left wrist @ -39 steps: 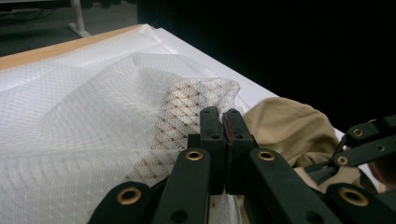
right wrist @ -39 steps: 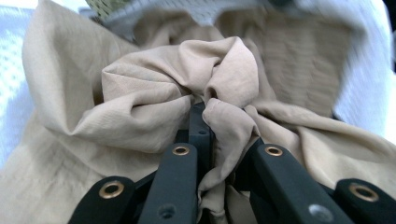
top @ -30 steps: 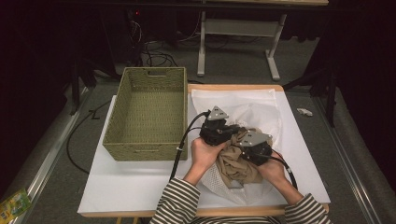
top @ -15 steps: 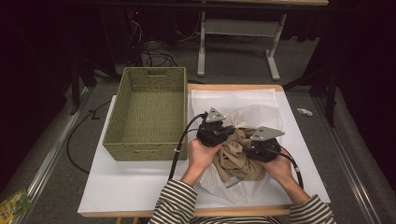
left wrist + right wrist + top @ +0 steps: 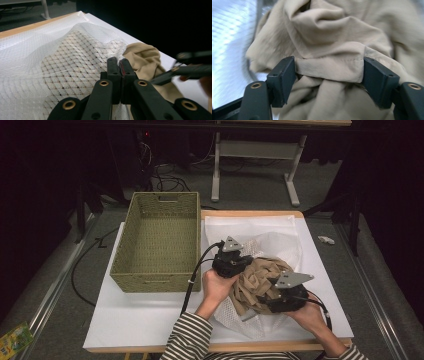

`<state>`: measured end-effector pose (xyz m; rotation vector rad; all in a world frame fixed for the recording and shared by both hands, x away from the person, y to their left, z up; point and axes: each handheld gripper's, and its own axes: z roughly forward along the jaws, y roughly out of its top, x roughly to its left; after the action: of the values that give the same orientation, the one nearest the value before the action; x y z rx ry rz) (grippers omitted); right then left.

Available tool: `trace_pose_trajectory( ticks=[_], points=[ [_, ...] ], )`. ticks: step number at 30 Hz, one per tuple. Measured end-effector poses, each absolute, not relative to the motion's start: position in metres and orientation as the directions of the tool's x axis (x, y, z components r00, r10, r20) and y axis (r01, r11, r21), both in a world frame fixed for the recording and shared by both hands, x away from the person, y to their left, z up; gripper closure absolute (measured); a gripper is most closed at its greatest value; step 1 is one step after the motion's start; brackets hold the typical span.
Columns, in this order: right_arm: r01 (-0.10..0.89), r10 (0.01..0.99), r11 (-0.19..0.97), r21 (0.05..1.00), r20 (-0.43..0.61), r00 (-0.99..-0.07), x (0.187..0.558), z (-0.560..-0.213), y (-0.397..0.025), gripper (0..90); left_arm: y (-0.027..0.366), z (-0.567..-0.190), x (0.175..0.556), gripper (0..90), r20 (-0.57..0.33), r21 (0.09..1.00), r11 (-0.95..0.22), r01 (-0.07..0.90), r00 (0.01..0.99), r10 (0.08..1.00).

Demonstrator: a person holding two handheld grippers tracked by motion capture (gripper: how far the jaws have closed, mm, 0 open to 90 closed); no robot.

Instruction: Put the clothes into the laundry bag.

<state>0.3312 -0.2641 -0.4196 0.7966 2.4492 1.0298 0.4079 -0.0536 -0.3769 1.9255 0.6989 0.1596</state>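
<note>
- Nearest to us, at the front edge of the white table, our right gripper sits over a crumpled tan garment. In the right gripper view its jaws stand wide apart, with a hemmed fold of the tan garment bunched between them and touching both inner faces; they are not squeezed together.
- A little farther in, our left gripper sits at the garment's far left side. In the left gripper view its jaws are pressed fully together, pinching the edge of a white mesh bag.
- The high view shows the garment as a rough heap lying partly on the mesh bag, its longer side running from near left to far right between the two grippers.
- The left gripper view shows what the high view does not: a patterned lining under the mesh, and the garment spilling out to the right of the closed jaws.
- Farther back on the left stands a woven green basket, just beside the bag.
</note>
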Motion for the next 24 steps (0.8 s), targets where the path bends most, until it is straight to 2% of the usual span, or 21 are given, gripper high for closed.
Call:
trace_pose_trajectory(
  ticks=[2,4,5,6,10,14,17,19,24],
  points=[
    [0.364,0.624,0.604,0.709,-0.136,-0.77,0.339,-0.428,-0.252,32.0,-0.053,-0.376,0.407,89.2,-0.199,0.87,-0.292,0.397,0.825,0.528],
    [0.365,0.626,0.631,0.685,-0.17,-0.761,0.346,-0.437,-0.242,41.8,-0.054,-0.374,0.407,89.3,-0.201,0.873,-0.289,0.394,0.828,0.524],
    [0.365,0.626,0.631,0.685,-0.17,-0.761,0.346,-0.437,-0.242,41.8,-0.054,-0.374,0.407,89.2,-0.201,0.873,-0.289,0.394,0.828,0.524],
    [0.36,0.627,0.656,0.663,-0.212,-0.75,0.352,-0.442,-0.235,54.3,-0.053,-0.372,0.406,89.2,-0.206,0.876,-0.281,0.392,0.831,0.517],
    [0.361,0.661,0.652,0.667,-0.267,-0.701,0.366,-0.444,-0.232,65.2,-0.052,-0.371,0.404,89.3,-0.209,0.881,-0.273,0.386,0.836,0.507],
    [0.396,0.724,0.605,0.69,-0.271,-0.635,0.389,-0.447,-0.233,64.2,-0.052,-0.371,0.404,89.4,-0.208,0.881,-0.275,0.385,0.837,0.507],
    [0.405,0.73,0.592,0.697,-0.25,-0.637,0.394,-0.447,-0.232,57.4,-0.051,-0.374,0.406,89.3,-0.219,0.876,-0.271,0.399,0.83,0.512],
    [0.393,0.714,0.6,0.697,-0.244,-0.656,0.387,-0.444,-0.234,51.4,-0.05,-0.375,0.407,89.3,-0.221,0.875,-0.271,0.402,0.829,0.514],
    [0.351,0.707,0.558,0.752,-0.21,-0.675,0.358,-0.427,-0.259,47.7,-0.051,-0.377,0.407,89.3,-0.203,0.874,-0.284,0.395,0.827,0.525]
  ],
)
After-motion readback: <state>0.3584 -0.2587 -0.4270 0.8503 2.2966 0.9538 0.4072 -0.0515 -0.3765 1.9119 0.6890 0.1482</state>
